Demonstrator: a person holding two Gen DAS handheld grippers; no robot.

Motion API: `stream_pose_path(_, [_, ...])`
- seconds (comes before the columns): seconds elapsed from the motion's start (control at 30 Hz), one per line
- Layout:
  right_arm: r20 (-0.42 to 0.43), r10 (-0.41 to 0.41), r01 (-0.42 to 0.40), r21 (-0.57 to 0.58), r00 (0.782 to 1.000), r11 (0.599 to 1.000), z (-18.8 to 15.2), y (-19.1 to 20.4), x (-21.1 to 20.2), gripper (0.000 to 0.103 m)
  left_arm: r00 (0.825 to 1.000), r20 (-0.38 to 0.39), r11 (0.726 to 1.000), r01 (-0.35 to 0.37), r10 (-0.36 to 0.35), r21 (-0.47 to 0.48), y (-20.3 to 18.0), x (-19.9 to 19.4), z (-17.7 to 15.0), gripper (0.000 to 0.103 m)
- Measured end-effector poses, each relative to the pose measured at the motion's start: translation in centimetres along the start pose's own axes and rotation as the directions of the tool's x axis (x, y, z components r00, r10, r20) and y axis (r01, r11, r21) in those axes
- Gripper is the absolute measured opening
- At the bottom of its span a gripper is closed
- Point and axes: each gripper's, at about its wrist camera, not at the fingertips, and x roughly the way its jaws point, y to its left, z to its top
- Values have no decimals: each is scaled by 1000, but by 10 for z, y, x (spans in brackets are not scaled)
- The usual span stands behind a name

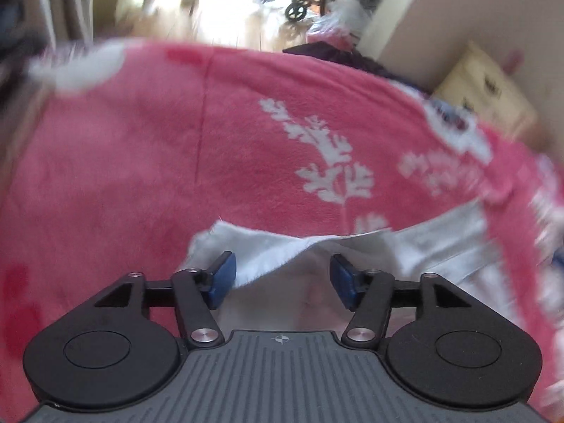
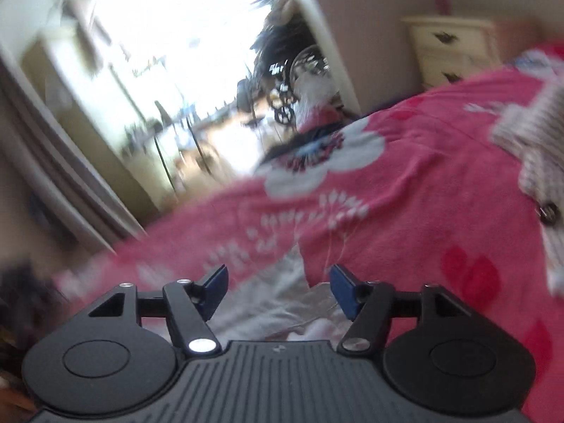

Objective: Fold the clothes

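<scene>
Hovering: left gripper (image 1: pixel 280 280) agape over white garment (image 1: pixel 405 246) | right gripper (image 2: pixel 278 290) agape too | cloth runs rightward from left, nearer it

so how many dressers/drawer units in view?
1. A cream dresser stands against the far wall beyond the pink blanket, upper right in both wrist views. Anything behind the bed or outside the frames may be hidden.
</scene>
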Motion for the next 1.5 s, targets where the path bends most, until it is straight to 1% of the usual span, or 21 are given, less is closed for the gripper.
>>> stream_pose_path(0.03, [15,29,-30,55,999,998,4,-7,-18,71,999,-17,997,46,-47,-63,7,-3,2,65])
stream_pose_path(0.1, [43,59,-65,143,997,988,4,-23,-53,72,991,-37,976,124,-132,-180,20,-9,5,67])
stream_pose_path(0.13, [57,70,-79,185,996,980,3,-31,-70,72,990,-33,970,130,-140,-204,23,-14,6,67])
stream_pose_path(0.17, [71,80,-94,226,994,970,2,-38,-87,73,991,-24,970,125,-133,-208,24,-20,6,67])
stream_pose_path(0.27, [94,96,-121,318,991,940,-14,-57,-133,73,991,2,970,131,-133,-205,26,-48,2,67])
stream_pose_path(0.37, [99,115,-145,391,988,909,-43,-68,-174,73,989,27,971,146,-143,-191,28,-84,-5,67])
stream_pose_path(0.43, [80,120,-143,423,990,895,-66,-70,-197,73,988,45,974,155,-150,-167,30,-113,-13,67])
stream_pose_path(0.5, [57,126,-139,439,990,888,-90,-68,-220,73,985,57,977,167,-160,-132,35,-145,-30,67])
stream_pose_path(0.63, [34,168,-166,443,985,881,-132,-55,-263,73,981,76,981,183,-179,-60,46,-209,-66,68])
stream_pose_path(0.77, [2,225,-209,385,974,899,-157,-19,-299,72,985,41,985,169,-168,-30,62,-248,-129,69])
stream_pose_path(0.87, [-36,267,-245,300,963,922,-173,19,-318,70,984,1,983,176,-176,-40,77,-260,-179,68])
stream_pose_path(0.97, [-129,297,-274,172,946,946,-193,68,-318,68,988,-20,986,153,-155,-72,95,-262,-220,68])
stream_pose_path(1.07, [-255,282,-293,-5,925,956,-227,126,-302,63,985,-9,974,171,-175,-149,119,-266,-249,68])
stream_pose_path(1.13, [-340,255,-314,-128,905,941,-253,165,-287,60,983,-7,962,177,-183,-210,137,-267,-265,68])
stream_pose_path(1.23, [-453,176,-322,-267,874,908,-297,213,-256,58,983,-11,949,172,-181,-265,157,-265,-285,67])
stream_pose_path(1.27, [-482,136,-307,-295,865,905,-311,222,-242,57,985,-14,948,163,-173,-273,163,-264,-291,66])
stream_pose_path(1.33, [-533,48,-266,-341,845,902,-337,234,-216,54,991,-21,959,121,-131,-254,172,-258,-299,66])
stream_pose_path(1.4, [-574,-16,-238,-365,819,900,-357,240,-195,53,995,-30,969,90,-99,-229,180,-252,-304,66])
stream_pose_path(1.43, [-587,-46,-232,-389,808,892,-366,242,-188,53,995,-39,973,77,-88,-217,185,-249,-307,66])
stream_pose_path(1.47, [-585,-75,-227,-426,807,876,-374,243,-183,53,995,-52,975,67,-80,-213,189,-245,-309,66])
stream_pose_path(1.5, [-574,-103,-221,-466,812,857,-381,244,-180,51,995,-66,976,58,-73,-210,193,-241,-311,66])
